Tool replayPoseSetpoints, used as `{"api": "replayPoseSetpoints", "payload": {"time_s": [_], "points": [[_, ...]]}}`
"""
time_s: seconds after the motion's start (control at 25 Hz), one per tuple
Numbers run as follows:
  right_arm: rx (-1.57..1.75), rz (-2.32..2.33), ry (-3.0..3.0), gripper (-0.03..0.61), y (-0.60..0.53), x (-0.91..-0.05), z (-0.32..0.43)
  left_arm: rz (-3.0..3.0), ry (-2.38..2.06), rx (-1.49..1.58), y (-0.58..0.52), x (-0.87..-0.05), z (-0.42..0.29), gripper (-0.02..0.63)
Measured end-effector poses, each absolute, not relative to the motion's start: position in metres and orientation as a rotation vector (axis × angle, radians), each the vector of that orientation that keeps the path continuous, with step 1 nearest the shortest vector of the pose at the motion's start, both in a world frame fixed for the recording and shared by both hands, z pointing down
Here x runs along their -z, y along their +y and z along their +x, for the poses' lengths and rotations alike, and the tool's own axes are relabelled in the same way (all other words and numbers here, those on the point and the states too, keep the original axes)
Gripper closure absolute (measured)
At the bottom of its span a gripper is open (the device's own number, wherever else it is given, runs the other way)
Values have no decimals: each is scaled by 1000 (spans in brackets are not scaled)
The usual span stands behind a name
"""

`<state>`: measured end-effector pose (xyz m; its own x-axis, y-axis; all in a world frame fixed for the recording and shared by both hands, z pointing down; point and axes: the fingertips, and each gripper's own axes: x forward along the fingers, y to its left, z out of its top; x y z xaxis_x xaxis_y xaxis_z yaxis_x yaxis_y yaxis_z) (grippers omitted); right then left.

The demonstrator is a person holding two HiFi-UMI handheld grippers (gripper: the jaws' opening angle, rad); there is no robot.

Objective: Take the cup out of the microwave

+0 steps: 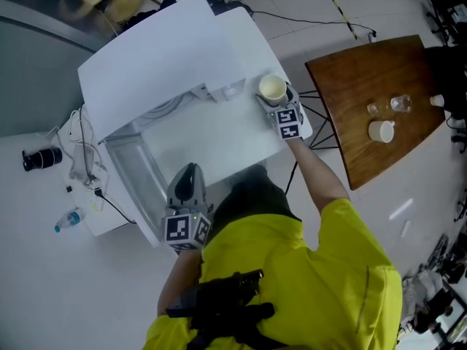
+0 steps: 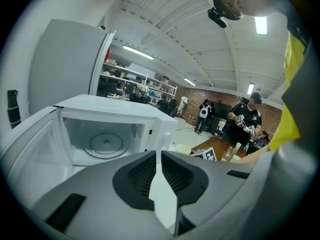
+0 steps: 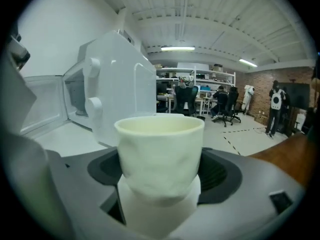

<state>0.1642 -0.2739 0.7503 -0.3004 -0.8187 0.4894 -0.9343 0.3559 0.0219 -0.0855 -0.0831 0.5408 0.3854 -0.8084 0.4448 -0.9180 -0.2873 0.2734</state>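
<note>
A cream cup (image 1: 272, 88) stands upright between the jaws of my right gripper (image 1: 277, 98), over the right end of the white table (image 1: 219, 141). It fills the right gripper view, where the cup (image 3: 160, 154) sits gripped in the right gripper (image 3: 160, 176), outside the white microwave (image 3: 120, 84). The microwave (image 1: 168, 57) stands at the back left with its door (image 1: 135, 165) swung open. My left gripper (image 1: 188, 182) hovers at the table's near edge. In its own view the left gripper (image 2: 156, 156) is shut on nothing and faces the empty cavity and its glass turntable (image 2: 106, 144).
A wooden table (image 1: 365, 71) to the right carries a white mug (image 1: 381, 130) and small glasses (image 1: 400, 104). On the floor at left lie cables (image 1: 84, 159), a black cylinder (image 1: 41, 157) and a water bottle (image 1: 69, 220). People stand far off (image 2: 247, 121).
</note>
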Motion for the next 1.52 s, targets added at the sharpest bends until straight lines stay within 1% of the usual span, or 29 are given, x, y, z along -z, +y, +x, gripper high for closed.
{"api": "replayPoseSetpoints", "payload": {"time_s": [0.4,0.64,0.76,0.8,0.92,1.0,1.12,1.2,1.28,1.32,1.4,1.52], "points": [[-419,1500,-2219,135,-282,-768,164,2161,-1519,-286,-86,-530,-87,581],[-426,1466,-2210,127,-282,-775,163,2130,-1540,-289,-79,-531,-97,581],[-461,1481,-2197,113,-276,-776,166,2128,-1530,-298,-76,-530,-100,581],[-488,1492,-2178,71,-271,-778,170,2126,-1532,-294,-75,-529,-101,581],[-589,1555,-2120,72,-234,-776,192,2119,-1556,-265,-72,-522,-105,581],[-641,1610,-2121,79,-196,-748,202,2120,-1575,-237,-71,-514,-109,581],[-633,1722,-2234,175,-151,-659,203,2134,-1601,-195,-70,-496,-122,581],[-554,1751,-2357,339,-138,-584,190,2143,-1623,-160,-66,-481,-134,581],[-413,1695,-2486,540,-133,-513,167,2158,-1650,-119,-59,-461,-147,581],[-349,1649,-2542,572,-131,-480,152,2167,-1668,-97,-54,-449,-155,581],[-270,1578,-2615,574,-127,-424,122,2176,-1711,-57,-45,-425,-174,581],[-238,1562,-2722,575,-115,-362,88,2181,-1783,-8,-32,-392,-201,581]]}}
